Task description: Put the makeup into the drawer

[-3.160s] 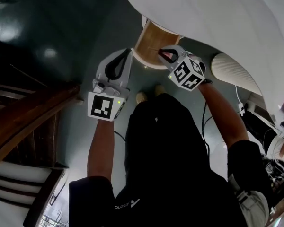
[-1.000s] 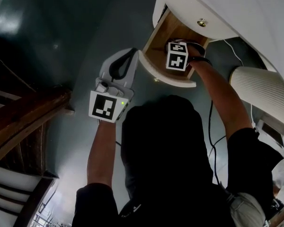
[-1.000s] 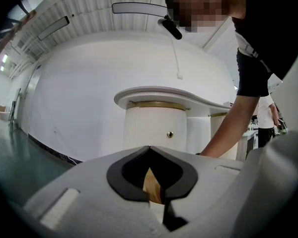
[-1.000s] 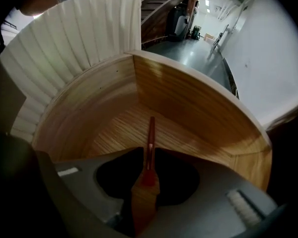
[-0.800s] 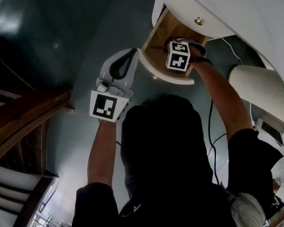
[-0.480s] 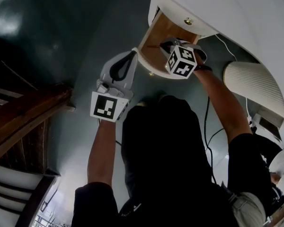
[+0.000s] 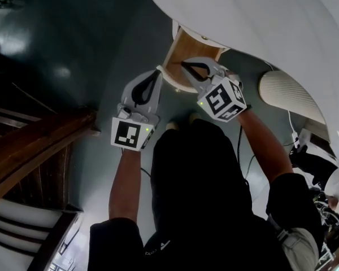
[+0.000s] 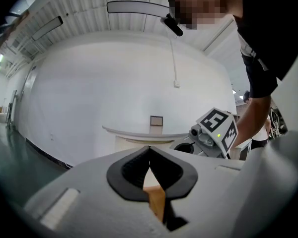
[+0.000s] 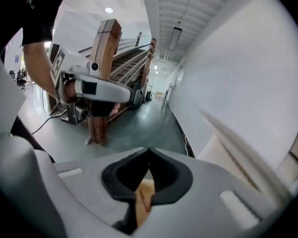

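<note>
The left gripper [image 7: 158, 70] has a pale grey, smoothly rounded plastic shell; its jaws are lined inside with black padding [image 8: 120, 182], and a small pale rectangular inset [image 8: 59, 208] sits on the shell beside the lining; at the gripper's rear is a white left marker cube [image 7: 129, 134] printed with black squares, a left green light [image 7: 147, 130] glowing at its edge; the right gripper [image 7: 182, 64] is built alike, with a right marker cube [image 7: 221, 100] and a right green light [image 7: 200, 102] behind its jaws; the person wears a black short-sleeved top [image 7: 203, 208] with a small white logo [image 7: 152, 247].
</note>
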Demonstrator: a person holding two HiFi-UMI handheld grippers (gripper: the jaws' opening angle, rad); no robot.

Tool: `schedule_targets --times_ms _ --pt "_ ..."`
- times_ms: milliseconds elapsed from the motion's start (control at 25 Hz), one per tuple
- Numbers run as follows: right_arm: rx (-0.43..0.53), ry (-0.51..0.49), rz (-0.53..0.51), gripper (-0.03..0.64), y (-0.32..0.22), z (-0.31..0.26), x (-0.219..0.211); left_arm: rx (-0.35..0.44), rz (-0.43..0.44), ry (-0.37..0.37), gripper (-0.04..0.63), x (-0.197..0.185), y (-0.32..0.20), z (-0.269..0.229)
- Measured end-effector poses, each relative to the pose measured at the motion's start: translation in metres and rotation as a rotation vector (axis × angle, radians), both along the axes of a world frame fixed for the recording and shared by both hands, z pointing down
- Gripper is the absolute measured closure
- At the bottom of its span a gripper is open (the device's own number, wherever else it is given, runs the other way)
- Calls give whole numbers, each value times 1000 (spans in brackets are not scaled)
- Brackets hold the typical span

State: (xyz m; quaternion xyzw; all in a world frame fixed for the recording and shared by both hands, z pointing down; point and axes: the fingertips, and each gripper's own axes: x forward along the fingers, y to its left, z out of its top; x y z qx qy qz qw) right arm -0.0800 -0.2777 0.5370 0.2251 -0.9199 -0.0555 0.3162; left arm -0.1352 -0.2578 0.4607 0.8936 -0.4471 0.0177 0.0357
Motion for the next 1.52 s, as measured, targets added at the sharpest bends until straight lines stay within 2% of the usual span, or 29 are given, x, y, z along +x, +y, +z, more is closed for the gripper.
schedule_targets --times_ms 200,400,560,640,1000,1520 --pt "23 -182 -25 614 22 -101 -7 23 8 17 584 6 6 -67" --pt "60 -311 -16 614 42 -191 -1 36 24 47 584 15 19 -136" --pt "60 -551 71 614 58 -264 14 73 58 51 584 30 36 -193" --pt "60 -614 89 614 66 -288 22 96 71 46 584 36 42 -217" --pt "103 -720 126 614 103 -355 50 139 110 55 584 51 81 -284" --pt "146 -738 169 614 124 -372 81 170 135 49 584 62 109 -298"
